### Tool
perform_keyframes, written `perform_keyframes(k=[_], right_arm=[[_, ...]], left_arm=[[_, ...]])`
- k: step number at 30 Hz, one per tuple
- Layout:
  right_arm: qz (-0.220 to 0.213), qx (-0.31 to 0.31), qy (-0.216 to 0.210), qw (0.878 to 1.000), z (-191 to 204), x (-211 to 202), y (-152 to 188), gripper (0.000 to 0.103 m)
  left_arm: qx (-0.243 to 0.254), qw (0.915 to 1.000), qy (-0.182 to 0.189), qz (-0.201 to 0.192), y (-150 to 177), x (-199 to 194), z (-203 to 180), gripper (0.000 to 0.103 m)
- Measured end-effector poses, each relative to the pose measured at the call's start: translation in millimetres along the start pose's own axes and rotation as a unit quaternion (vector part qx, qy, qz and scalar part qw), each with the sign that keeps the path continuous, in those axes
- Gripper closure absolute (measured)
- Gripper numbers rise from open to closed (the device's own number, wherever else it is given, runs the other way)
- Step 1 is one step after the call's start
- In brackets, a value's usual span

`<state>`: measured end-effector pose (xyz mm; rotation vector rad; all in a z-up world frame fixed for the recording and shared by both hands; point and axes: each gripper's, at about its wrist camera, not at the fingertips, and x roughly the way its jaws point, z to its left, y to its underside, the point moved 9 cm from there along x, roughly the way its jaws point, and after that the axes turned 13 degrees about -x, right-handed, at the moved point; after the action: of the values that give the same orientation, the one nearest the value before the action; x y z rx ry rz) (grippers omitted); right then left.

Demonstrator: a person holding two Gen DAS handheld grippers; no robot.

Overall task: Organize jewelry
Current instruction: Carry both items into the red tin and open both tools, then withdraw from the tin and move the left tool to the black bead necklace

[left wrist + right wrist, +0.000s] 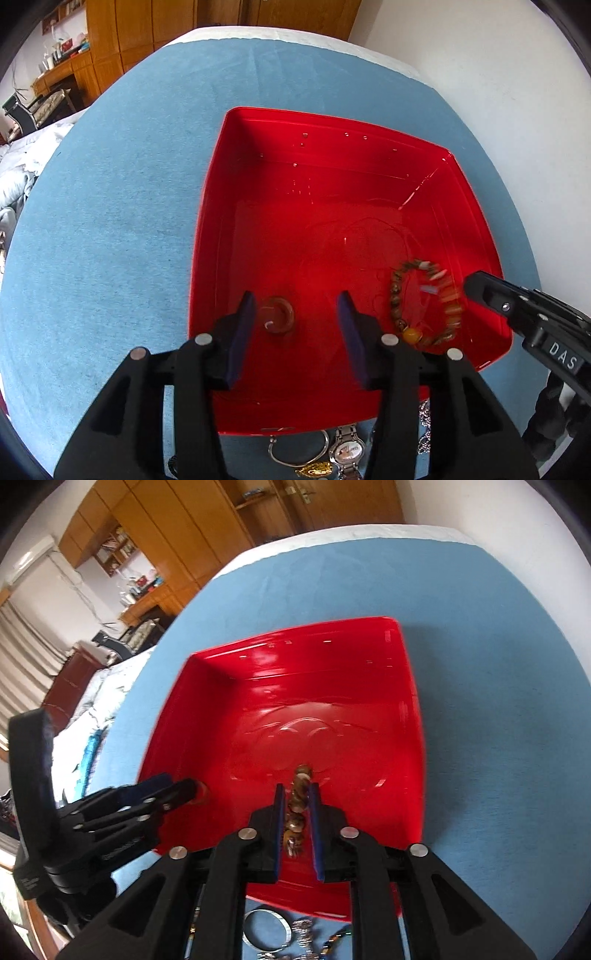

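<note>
A red tray [332, 158] [295, 657] sits on a blue cloth. My left gripper [297, 306] hovers open over the tray's near left part. A small amber ring [277, 315] lies on the tray floor between its fingers, touching neither pad. From the right wrist view, the left gripper [184, 788] enters from the left with the ring [202, 792] at its tip. My right gripper [297, 797] is nearly shut on a brown beaded bracelet [297, 808], seen edge-on between the pads. In the left wrist view the bracelet [397, 295] hangs as a loop, partly blurred, from the right gripper [469, 286].
On the cloth before the tray's near edge lie a silver bangle [299, 448] [266, 928], a watch [345, 450], a gold piece [314, 470] and a silver chain [424, 432] [303, 930]. Blue cloth [129, 221] stretches left of and behind the tray. A bed and wooden wardrobes stand beyond.
</note>
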<state>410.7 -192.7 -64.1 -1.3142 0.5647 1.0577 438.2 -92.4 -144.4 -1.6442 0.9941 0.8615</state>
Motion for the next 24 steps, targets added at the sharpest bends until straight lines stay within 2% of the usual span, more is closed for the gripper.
perform_keyframes(k=[6, 10, 17, 24], right_arm=[[-0.025, -0.001, 0.001, 1.0, -0.8, -26.6, 9.4, 0.088], [-0.037, -0.007, 0.0, 0.999, 5.9, -47.0, 23.6, 0.08], [-0.049, -0.02, 0.001, 0.999, 19.7, -74.0, 54.9, 0.075], [-0.028, -0.019, -0.004, 0.999, 30.5, -76.2, 88.0, 0.075]], left_arm=[[0.004, 0.9999, 0.006, -0.014, 6.4, -26.3, 7.1, 0.057], [0.005, 0.9995, 0.001, -0.032, 19.3, -52.4, 19.5, 0.048], [0.003, 0.9987, -0.016, -0.049, 53.5, -86.6, 48.5, 0.048], [0.014, 0.9995, -0.012, -0.024, 101.7, -93.2, 66.4, 0.05]])
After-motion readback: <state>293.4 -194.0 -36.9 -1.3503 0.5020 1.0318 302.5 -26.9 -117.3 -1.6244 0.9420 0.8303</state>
